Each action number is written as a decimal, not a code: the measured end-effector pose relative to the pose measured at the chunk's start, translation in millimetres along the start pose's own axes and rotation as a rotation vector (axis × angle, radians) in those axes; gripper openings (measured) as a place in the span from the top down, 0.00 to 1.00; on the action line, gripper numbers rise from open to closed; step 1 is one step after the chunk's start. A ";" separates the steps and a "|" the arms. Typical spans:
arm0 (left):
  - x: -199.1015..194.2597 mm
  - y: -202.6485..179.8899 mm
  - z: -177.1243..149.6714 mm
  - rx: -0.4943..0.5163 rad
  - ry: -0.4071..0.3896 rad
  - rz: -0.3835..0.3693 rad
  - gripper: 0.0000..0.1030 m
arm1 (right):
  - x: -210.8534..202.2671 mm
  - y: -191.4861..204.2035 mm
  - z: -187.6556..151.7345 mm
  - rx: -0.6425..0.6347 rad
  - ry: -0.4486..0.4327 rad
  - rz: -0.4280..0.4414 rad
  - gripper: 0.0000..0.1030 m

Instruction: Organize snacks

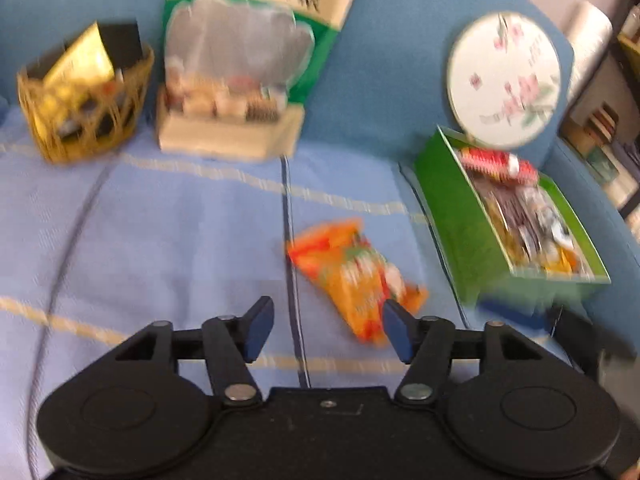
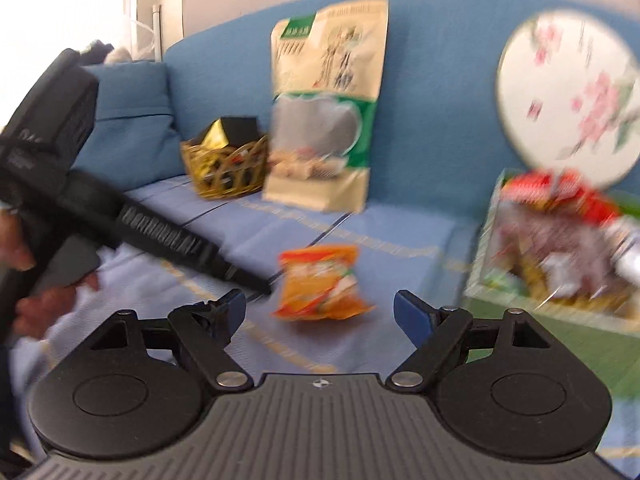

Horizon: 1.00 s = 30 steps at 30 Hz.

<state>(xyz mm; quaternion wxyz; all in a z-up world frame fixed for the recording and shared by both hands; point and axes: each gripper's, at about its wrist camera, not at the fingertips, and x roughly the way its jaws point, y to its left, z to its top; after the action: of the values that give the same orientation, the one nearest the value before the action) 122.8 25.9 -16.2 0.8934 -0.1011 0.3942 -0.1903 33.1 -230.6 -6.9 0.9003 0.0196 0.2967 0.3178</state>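
An orange snack packet (image 1: 356, 276) lies flat on the light blue cloth of the sofa seat. In the left wrist view my left gripper (image 1: 328, 322) stands open just short of it, and its right fingertip (image 1: 396, 328) overlaps the packet's near end in the picture. The right wrist view shows the same packet (image 2: 320, 284) just beyond my right gripper (image 2: 320, 306), which is open with nothing between its fingers. To the right stands a green box (image 1: 452, 216) holding several wrapped snacks; the view is blurred.
A woven basket (image 1: 80, 120) of dark and gold packs and a tall beige-and-green bag (image 1: 240, 60) stand against the blue sofa back. A round flowered fan (image 1: 504, 80) leans above the green box (image 2: 560, 320). A hand (image 2: 36, 300) holds the left tool's black body (image 2: 160, 232).
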 end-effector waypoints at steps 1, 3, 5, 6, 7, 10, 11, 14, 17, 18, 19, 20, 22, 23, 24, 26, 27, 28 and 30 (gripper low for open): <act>0.0 0.0 6.0 -0.008 -0.021 -0.011 0.00 | 2.8 -0.6 -1.5 0.040 0.015 0.027 0.00; 8.1 -4.0 17.7 0.003 -0.040 -0.028 0.00 | 9.7 -4.5 -3.5 0.111 0.045 0.061 0.00; 23.6 -5.3 27.0 0.013 -0.025 -0.022 0.00 | 16.9 -10.4 -5.1 0.178 0.060 0.070 0.02; 33.2 -4.0 30.8 0.007 -0.012 -0.020 0.06 | 20.7 -15.2 -5.7 0.227 0.067 0.071 0.05; 41.5 -2.6 34.3 -0.003 0.008 -0.031 0.07 | 24.2 -21.2 -5.9 0.282 0.073 0.078 0.08; 56.0 3.7 39.0 -0.022 0.064 -0.049 0.08 | 34.9 -34.1 -8.2 0.415 0.076 0.103 0.14; 58.3 5.2 39.3 -0.019 0.074 -0.043 0.12 | 37.8 -35.4 -8.6 0.433 0.074 0.098 0.19; 53.8 10.6 35.2 -0.033 0.093 -0.066 0.29 | 39.6 -36.4 -7.6 0.435 0.060 0.067 0.35; 41.5 14.9 25.3 -0.044 0.133 -0.102 0.29 | 34.3 -35.6 -7.0 0.429 0.044 0.022 0.37; 37.8 14.9 22.4 -0.035 0.147 -0.111 0.29 | 34.8 -38.0 -6.3 0.433 0.044 0.021 0.37; 34.0 15.2 20.4 -0.032 0.150 -0.112 0.27 | 35.6 -42.0 -6.2 0.441 0.048 0.026 0.36; 30.2 16.1 20.5 -0.034 0.136 -0.106 0.24 | 35.2 -42.8 -6.4 0.448 0.047 0.031 0.35; 23.5 19.0 24.9 -0.046 0.089 -0.089 0.00 | 33.3 -41.3 -6.4 0.442 0.043 0.041 0.34; 21.8 21.1 28.5 -0.060 0.066 -0.081 0.00 | 32.7 -40.1 -6.1 0.438 0.036 0.043 0.34; 21.2 22.8 32.5 -0.073 0.049 -0.076 0.00 | 31.8 -39.7 -5.8 0.435 0.030 0.048 0.33; 24.3 25.3 40.2 -0.088 0.027 -0.070 0.00 | 32.3 -41.1 -5.5 0.444 0.026 0.065 0.31; 27.3 25.7 43.5 -0.087 0.020 -0.067 0.00 | 33.3 -41.9 -5.6 0.454 0.021 0.068 0.30; 32.7 25.1 46.9 -0.079 0.020 -0.062 0.00 | 34.6 -43.1 -5.9 0.464 0.021 0.067 0.28; 44.2 23.8 52.9 -0.038 0.040 -0.061 0.00 | 39.1 -46.4 -7.1 0.477 0.029 0.052 0.28</act>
<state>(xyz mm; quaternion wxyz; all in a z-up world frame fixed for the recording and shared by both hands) 195.6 30.5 -18.1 0.8771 -0.1262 0.4121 -0.2121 79.5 -245.9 -43.5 0.8572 0.2350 0.3758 0.2621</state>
